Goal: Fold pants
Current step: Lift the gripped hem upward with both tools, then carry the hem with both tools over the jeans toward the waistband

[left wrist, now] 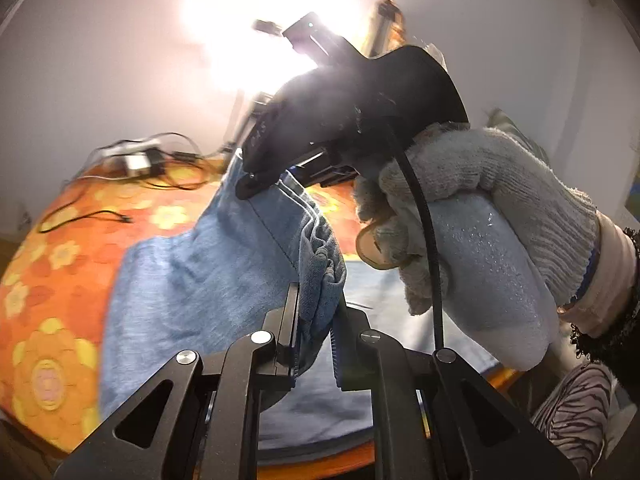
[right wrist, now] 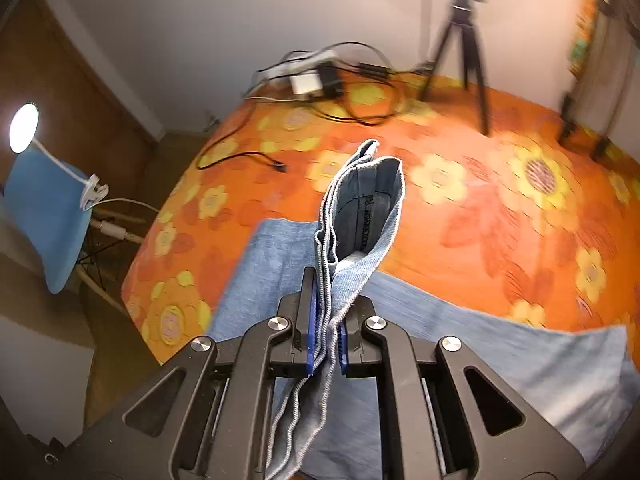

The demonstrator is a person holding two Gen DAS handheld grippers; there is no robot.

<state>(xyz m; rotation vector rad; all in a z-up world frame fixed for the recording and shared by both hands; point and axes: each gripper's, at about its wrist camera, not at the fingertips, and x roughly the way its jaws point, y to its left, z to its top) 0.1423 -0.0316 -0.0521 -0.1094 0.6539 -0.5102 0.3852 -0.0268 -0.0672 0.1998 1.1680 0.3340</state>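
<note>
Light blue denim pants (left wrist: 192, 280) lie on an orange flowered bedspread (left wrist: 52, 264), with one end lifted. My left gripper (left wrist: 318, 312) is shut on a bunched edge of the pants. In the same view the right gripper (left wrist: 256, 184), held by a gloved hand (left wrist: 480, 184), pinches the same lifted edge farther along. In the right wrist view my right gripper (right wrist: 326, 320) is shut on stitched hem layers of the pants (right wrist: 360, 216), which stand up past the fingers. The rest of the cloth spreads flat below.
Tangled black cables and a white power strip (right wrist: 316, 76) lie at the far side of the bedspread (right wrist: 500, 208). A black tripod (right wrist: 464, 40) stands there too. A blue chair (right wrist: 44, 208) with a clipped lamp is off the left edge. A striped sleeve (left wrist: 576, 412) shows low right.
</note>
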